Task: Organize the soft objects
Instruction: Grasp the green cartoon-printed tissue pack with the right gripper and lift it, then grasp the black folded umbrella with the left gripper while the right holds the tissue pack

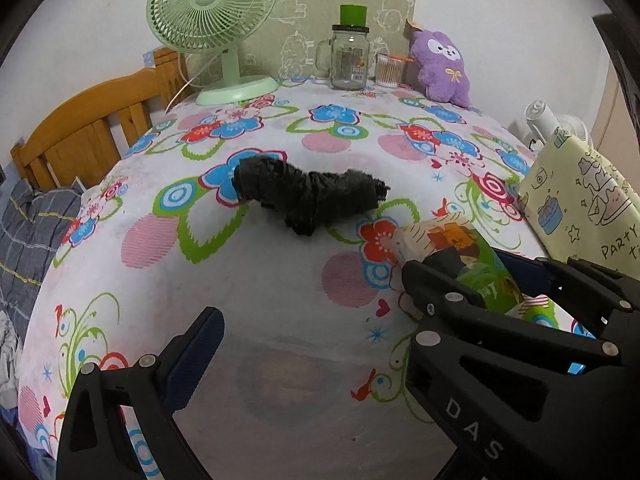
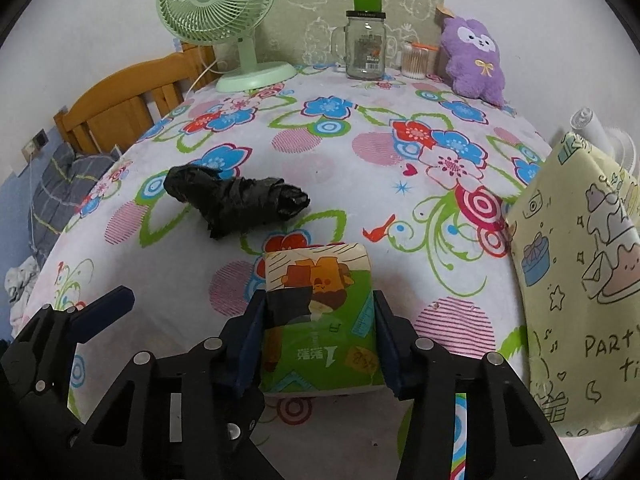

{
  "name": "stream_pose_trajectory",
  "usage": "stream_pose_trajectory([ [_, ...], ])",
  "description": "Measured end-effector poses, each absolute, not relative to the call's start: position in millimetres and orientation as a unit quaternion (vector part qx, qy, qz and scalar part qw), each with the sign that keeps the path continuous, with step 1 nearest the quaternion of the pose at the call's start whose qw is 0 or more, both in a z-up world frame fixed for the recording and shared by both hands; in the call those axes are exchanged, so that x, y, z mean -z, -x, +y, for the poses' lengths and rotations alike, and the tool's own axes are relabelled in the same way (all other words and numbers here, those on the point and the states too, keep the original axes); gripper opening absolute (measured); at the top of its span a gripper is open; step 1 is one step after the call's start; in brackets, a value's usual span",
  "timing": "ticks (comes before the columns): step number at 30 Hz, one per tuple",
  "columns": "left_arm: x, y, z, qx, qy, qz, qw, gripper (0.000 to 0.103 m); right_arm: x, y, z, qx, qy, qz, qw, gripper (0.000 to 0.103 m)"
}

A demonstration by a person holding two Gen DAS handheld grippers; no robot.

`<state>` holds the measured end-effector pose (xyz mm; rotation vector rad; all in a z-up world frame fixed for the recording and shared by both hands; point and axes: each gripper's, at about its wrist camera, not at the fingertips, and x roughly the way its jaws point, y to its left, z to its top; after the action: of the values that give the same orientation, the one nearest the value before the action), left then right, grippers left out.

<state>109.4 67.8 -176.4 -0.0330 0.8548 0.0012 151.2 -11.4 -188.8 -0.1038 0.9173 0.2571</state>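
Note:
A green and yellow tissue pack (image 2: 320, 320) lies on the flowered tablecloth (image 2: 360, 184), and my right gripper (image 2: 318, 344) is shut on its two sides. The pack also shows in the left wrist view (image 1: 460, 252), with the right gripper (image 1: 460, 280) around it. A crumpled black plastic bag roll (image 1: 308, 196) lies mid-table; it also shows in the right wrist view (image 2: 236, 200). My left gripper (image 1: 304, 320) is open and empty, near the front edge, short of the black roll. A purple plush toy (image 1: 442, 68) sits at the back right.
A green desk fan (image 1: 212, 28), a glass jar with green lid (image 1: 350, 56) and a cotton swab cup (image 1: 389, 70) stand along the back. A yellow "party" gift bag (image 2: 580, 280) stands at the right edge. A wooden bed frame (image 1: 88, 128) is on the left.

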Motion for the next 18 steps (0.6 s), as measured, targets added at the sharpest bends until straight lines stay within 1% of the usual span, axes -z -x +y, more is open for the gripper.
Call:
stream_pose_trajectory([
  [11, 159, -124, 65, 0.008, 0.010, 0.403, 0.915, 0.102, 170, -162, -19, -0.117, 0.035, 0.428, 0.896, 0.053],
  [18, 148, -137, 74, -0.022, 0.020, 0.394, 0.919, 0.101, 155, -169, -22, -0.120, 0.022, 0.412, 0.903, 0.053],
])
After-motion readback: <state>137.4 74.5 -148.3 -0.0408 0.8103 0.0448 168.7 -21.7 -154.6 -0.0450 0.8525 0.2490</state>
